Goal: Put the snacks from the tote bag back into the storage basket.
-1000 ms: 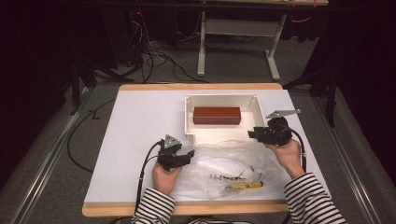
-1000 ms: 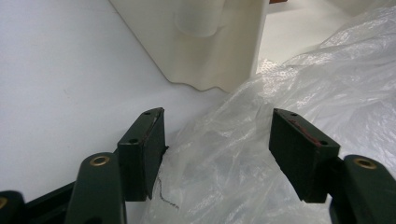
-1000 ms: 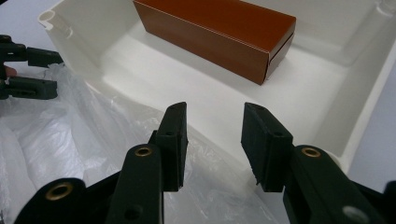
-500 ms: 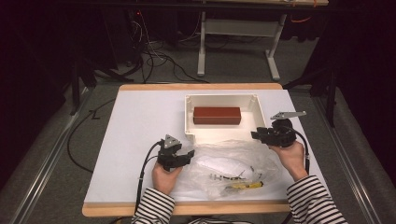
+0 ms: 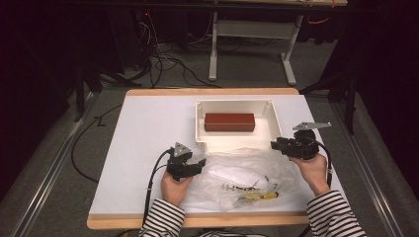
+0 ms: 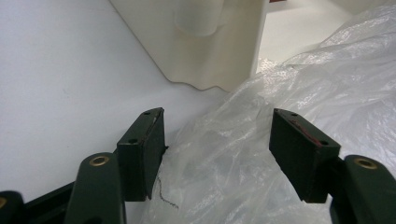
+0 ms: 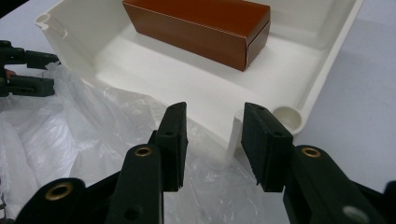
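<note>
While both open, left claw (image 6: 217,154) and right claw (image 7: 212,144) astride plastic bag (image 5: 247,175).

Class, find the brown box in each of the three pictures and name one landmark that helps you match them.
High view: the brown box lies in the white tray, above centre.
Left gripper view: a sliver of it at the top edge, right of centre, past the tray wall.
Right gripper view: at the top centre, inside the tray.
Shared landmark: the clear plastic bag against the tray.
</note>
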`<act>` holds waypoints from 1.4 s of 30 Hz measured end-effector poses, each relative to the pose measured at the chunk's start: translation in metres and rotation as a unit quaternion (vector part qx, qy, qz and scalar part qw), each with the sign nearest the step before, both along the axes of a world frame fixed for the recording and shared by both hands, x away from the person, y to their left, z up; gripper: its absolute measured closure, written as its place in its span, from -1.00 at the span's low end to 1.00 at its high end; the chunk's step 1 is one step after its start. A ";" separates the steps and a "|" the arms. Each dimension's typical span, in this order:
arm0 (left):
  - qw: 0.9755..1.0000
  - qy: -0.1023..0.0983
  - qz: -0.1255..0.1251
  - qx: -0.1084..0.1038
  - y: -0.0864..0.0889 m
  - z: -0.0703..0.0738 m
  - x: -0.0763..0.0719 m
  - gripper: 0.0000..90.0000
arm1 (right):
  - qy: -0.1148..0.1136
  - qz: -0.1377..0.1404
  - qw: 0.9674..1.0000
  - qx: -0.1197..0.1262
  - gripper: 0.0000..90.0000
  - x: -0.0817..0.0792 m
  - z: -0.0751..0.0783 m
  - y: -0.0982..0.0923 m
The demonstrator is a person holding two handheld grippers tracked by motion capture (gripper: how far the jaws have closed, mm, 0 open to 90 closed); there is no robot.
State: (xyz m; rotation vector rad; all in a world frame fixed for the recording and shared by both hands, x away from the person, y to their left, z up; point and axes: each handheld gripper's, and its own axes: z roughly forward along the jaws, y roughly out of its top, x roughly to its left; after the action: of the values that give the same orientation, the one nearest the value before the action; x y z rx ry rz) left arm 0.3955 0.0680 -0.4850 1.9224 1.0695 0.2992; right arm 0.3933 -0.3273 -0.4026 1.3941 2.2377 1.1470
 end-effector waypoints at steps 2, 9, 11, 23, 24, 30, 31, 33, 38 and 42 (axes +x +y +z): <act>1.000 0.000 0.000 0.000 0.000 0.000 0.000 -0.19 | -0.002 0.000 1.000 0.000 0.37 -0.001 -0.001 -0.002; 1.000 0.000 0.000 0.000 0.000 0.000 0.000 -0.19 | 0.001 -0.007 1.000 0.010 0.37 -0.004 -0.005 -0.005; 1.000 0.000 0.000 0.000 0.000 0.000 0.000 -0.19 | 0.000 -0.007 1.000 0.010 0.37 -0.005 -0.007 -0.005; 1.000 0.000 0.000 0.000 0.000 0.000 0.000 -0.19 | -0.005 -0.010 1.000 0.016 0.36 -0.011 -0.011 -0.009; 1.000 0.000 0.000 0.000 0.000 0.000 0.000 -0.19 | -0.004 -0.011 1.000 0.016 0.36 -0.011 -0.011 -0.009; 1.000 0.000 0.000 0.000 0.000 0.000 0.000 -0.19 | -0.005 -0.016 1.000 0.021 0.36 -0.014 -0.014 -0.011; 1.000 0.000 0.000 0.000 0.000 0.000 0.000 -0.19 | -0.004 -0.017 1.000 0.022 0.36 -0.015 -0.015 -0.011; 1.000 0.000 0.000 0.000 0.000 0.000 0.000 -0.19 | -0.005 -0.019 1.000 0.016 0.36 -0.016 -0.017 -0.011; 1.000 0.000 0.000 0.000 0.000 0.000 0.000 -0.19 | -0.003 -0.023 1.000 0.016 0.36 -0.017 -0.023 -0.013; 1.000 0.000 0.000 0.000 0.000 0.000 0.000 -0.19 | -0.001 -0.028 0.999 0.015 0.35 -0.017 -0.027 -0.015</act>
State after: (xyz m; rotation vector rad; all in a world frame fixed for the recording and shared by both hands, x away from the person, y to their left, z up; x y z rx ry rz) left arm 0.3954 0.0679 -0.4850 1.9223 1.0686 0.2997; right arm 0.3761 -0.3420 -0.4297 1.4578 2.1736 1.1681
